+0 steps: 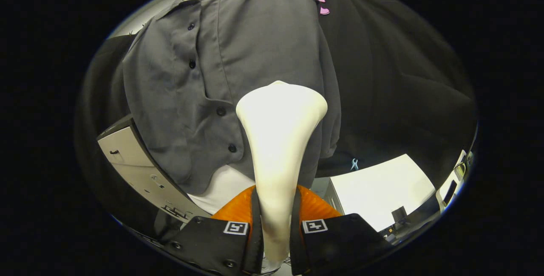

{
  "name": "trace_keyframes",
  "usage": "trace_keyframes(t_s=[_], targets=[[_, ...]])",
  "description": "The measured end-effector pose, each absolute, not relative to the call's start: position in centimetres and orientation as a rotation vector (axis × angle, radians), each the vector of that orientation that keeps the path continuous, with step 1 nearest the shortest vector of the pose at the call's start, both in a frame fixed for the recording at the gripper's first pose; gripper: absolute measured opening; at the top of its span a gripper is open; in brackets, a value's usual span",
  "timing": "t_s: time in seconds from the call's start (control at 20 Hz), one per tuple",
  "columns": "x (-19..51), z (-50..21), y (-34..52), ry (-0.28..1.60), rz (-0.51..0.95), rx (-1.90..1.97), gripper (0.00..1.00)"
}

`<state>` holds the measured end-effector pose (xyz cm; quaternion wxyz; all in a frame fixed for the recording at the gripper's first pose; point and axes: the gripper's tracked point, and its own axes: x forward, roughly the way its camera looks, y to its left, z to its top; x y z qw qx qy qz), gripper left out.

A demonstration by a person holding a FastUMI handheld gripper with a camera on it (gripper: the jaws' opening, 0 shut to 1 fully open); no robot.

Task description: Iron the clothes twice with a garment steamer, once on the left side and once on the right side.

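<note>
The garment steamer [278,148] is clamped at its handle between the fingers of the gripper [275,229], its long axis running toward 12 o'clock. The grey button-up shirt [238,68] hangs just beyond the steamer head, its button placket lying toward 10 o'clock, so the head is judged to face the panel right of the buttons.
</note>
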<state>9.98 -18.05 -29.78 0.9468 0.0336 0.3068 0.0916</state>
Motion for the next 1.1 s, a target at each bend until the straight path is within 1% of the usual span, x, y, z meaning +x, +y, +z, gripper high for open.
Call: trace_keyframes(t_s=[0.55,0.8,1.1], targets=[[8.6,-14.9,-16.5,0.42,0.191,0.047,0.32],[7.4,-7.7,-14.3,0.297,0.189,0.033,0.32],[4.7,-0.7,-11.1,0.18,0.189,0.031,0.32]])
